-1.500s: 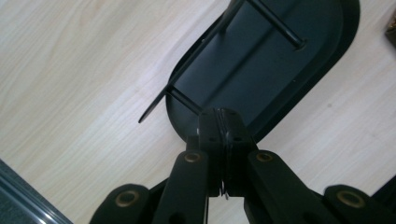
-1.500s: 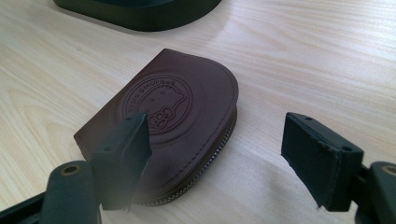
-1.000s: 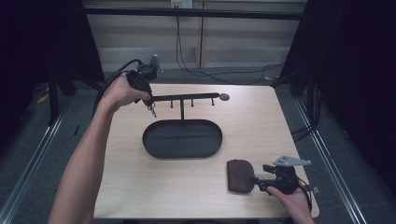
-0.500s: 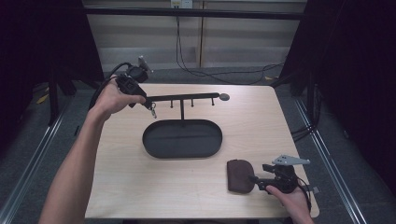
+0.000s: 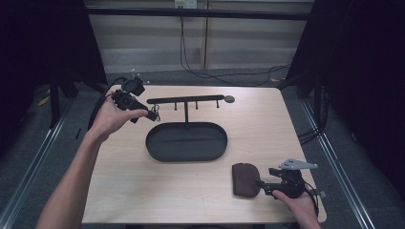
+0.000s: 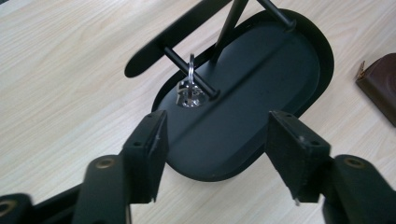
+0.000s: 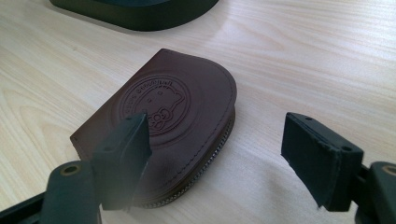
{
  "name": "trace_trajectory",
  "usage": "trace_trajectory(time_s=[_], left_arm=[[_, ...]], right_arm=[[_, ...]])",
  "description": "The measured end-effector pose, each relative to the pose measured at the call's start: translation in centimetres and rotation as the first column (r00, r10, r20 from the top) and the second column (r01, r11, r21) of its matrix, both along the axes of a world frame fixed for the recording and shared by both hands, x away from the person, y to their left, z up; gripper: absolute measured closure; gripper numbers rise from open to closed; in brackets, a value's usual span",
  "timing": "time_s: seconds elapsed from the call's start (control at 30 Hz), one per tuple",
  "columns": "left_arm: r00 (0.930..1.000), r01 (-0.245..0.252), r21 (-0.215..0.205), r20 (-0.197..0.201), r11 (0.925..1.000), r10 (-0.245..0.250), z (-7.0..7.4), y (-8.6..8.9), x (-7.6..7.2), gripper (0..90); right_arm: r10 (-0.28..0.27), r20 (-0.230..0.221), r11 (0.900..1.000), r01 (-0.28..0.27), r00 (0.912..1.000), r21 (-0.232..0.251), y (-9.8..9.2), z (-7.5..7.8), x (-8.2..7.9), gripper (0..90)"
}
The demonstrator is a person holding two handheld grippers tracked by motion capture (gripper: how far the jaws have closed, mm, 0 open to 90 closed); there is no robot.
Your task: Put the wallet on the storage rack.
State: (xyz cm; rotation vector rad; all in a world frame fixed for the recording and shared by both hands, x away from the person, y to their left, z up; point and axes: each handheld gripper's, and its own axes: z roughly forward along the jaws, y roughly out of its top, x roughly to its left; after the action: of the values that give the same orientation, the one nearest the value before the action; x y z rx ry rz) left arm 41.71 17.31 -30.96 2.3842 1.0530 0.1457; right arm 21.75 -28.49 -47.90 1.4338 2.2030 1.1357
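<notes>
Silver keys on a ring (image 6: pixel 190 91) hung from a peg of the black metal hook stand (image 5: pixel 186 101); the left gripper (image 5: pixel 152 114) had drawn back left, jaws just opened, empty; the right gripper (image 5: pixel 261 184) stayed open beside the brown leather pouch (image 5: pixel 244 180).

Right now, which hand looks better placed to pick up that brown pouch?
The right: its gripper sits open at the brown pouch. The left gripper is across the table by the rack, where keys hang.
</notes>
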Motion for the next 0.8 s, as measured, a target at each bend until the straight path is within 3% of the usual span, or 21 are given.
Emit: trace_trajectory(time_s=[0.07, 0.1, 0.2, 0.27, 0.3, 0.43, 0.53, 0.6, 0.7, 0.8], left_arm=[[0.9997, 0.009, -0.034, 0.023, 0.9994, -0.008, -0.1, 0.3, -0.7, 35.3], [0.9997, 0.009, -0.034, 0.023, 0.9994, -0.008, -0.1, 0.3, -0.7, 30.4], [0.9988, -0.001, -0.044, 0.050, 0.9990, 0.003, -0.5, 0.5, -1.4, 27.7], [0.9981, -0.004, -0.074, 0.061, 0.9972, 0.009, -0.8, 0.8, -2.0, 25.7], [0.9961, 0.001, -0.099, 0.088, 0.9951, 0.008, -0.9, 1.0, -2.5, 23.9], [0.9938, -0.003, -0.155, 0.109, 0.9879, 0.021, -1.6, 1.5, -3.7, 25.1], [0.9936, 0.002, -0.167, 0.112, 0.9860, 0.017, -2.4, 2.2, -4.3, 23.8], [0.9949, 0.013, -0.182, 0.100, 0.9832, 0.006, -3.0, 2.5, -4.7, 18.0], [0.9902, 0.069, -0.170, 0.132, 0.9831, -0.047, -4.1, 2.9, -6.0, 18.3], [0.9920, 0.057, -0.190, 0.122, 0.9800, -0.034, -5.4, 3.3, -7.0, 17.6]], right_arm=[[-0.002, -0.001, 1.000, 0.002, 1.0000, 0.002, 0.0, 0.0, 0.0, 23.4], [-0.002, -0.001, 1.000, 0.002, 1.0000, 0.002, 0.0, 0.0, 0.0, 23.4], [-0.001, -0.002, 1.000, 0.001, 1.0000, 0.000, 0.0, 0.0, 0.0, 23.4], [-0.002, -0.001, 1.000, 0.002, 1.0000, 0.000, 0.0, 0.0, 0.0, 23.4], [-0.003, 0.000, 1.000, 0.003, 1.0000, 0.000, 0.0, 0.0, 0.0, 23.4], [-0.002, -0.001, 1.000, 0.002, 1.0000, 0.003, 0.0, 0.0, 0.0, 23.4], [0.006, -0.003, 1.000, -0.006, 1.0000, -0.004, 0.1, 0.0, 0.2, 23.4], [0.004, -0.003, 1.000, -0.004, 1.0000, -0.006, 0.1, 0.0, 0.2, 23.3], [-0.002, -0.002, 1.000, 0.002, 1.0000, 0.001, 0.0, 0.0, 0.1, 23.3], [0.003, -0.001, 1.000, -0.003, 1.0000, -0.002, 0.0, 0.0, 0.1, 23.3]])
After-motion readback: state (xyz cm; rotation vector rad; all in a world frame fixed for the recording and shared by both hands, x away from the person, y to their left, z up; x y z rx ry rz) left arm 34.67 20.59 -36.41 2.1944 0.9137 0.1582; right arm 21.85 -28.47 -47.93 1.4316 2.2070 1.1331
